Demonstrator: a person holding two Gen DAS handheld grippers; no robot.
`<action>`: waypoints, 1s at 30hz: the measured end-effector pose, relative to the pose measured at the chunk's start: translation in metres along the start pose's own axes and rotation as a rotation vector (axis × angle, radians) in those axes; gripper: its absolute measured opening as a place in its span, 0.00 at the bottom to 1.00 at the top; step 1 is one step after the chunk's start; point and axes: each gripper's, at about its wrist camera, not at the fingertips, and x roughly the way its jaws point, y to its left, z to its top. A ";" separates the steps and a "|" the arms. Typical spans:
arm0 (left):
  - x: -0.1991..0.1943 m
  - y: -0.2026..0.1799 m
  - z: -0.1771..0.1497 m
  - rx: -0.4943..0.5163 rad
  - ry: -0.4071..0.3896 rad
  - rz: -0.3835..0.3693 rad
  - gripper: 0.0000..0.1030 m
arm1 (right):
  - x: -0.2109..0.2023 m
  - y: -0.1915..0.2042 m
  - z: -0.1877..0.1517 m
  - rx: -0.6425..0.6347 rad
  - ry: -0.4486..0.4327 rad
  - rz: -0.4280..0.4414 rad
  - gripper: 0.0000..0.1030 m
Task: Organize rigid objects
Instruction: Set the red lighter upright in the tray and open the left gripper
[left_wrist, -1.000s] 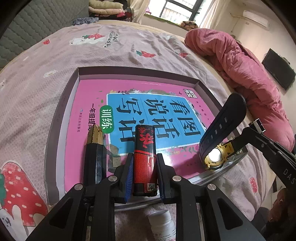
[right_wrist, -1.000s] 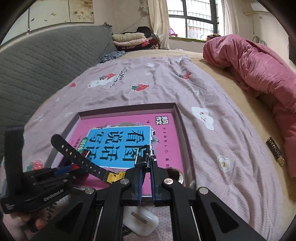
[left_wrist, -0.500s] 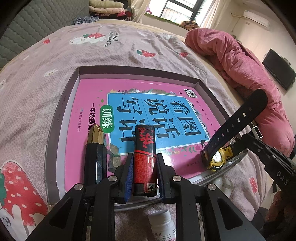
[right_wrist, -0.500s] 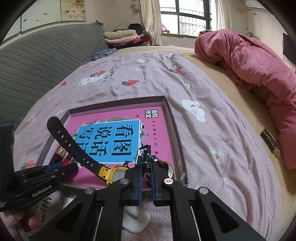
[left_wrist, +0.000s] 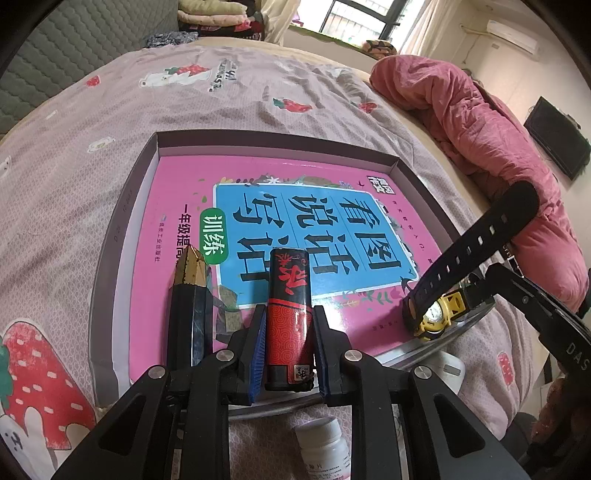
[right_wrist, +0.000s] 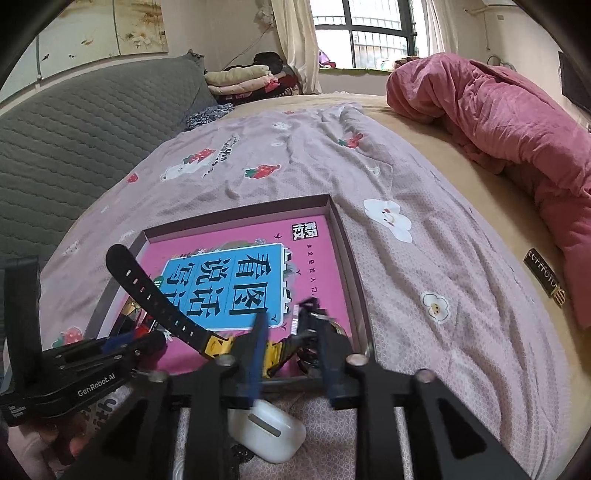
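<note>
My left gripper (left_wrist: 289, 332) is shut on a red and black lighter (left_wrist: 290, 306), held low over the near edge of a shallow grey tray (left_wrist: 122, 221). A pink and blue book (left_wrist: 295, 206) fills the tray. A dark blue, gold-tipped stick (left_wrist: 188, 295) lies on the book just left of the lighter. A yellow watch with a black strap (left_wrist: 436, 314) rests at the tray's near right corner, its long strap sticking up. My right gripper (right_wrist: 291, 325) is over the watch (right_wrist: 218, 345); its jaws are opening and blurred, with the buckle end of the strap loose between them.
A white pill bottle (left_wrist: 325, 443) and a white earbud case (right_wrist: 266, 435) lie on the strawberry-print sheet just in front of the tray. A pink quilt (right_wrist: 498, 122) is heaped at the right, a grey padded headboard (right_wrist: 74, 129) runs along the left, and folded clothes (right_wrist: 243, 79) sit at the back.
The right gripper brought the watch down onto the book at the tray's near right corner, and its jaws have parted. The left gripper and lighter have not moved.
</note>
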 end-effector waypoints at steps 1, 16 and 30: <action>0.000 0.000 0.000 -0.002 0.002 -0.001 0.23 | 0.000 -0.001 0.000 0.003 0.000 0.001 0.30; 0.003 -0.007 0.004 0.014 0.009 0.017 0.23 | -0.018 -0.022 -0.008 0.062 -0.029 -0.014 0.32; 0.008 -0.018 0.006 0.097 0.008 0.094 0.23 | -0.025 -0.020 -0.007 0.057 -0.039 -0.008 0.32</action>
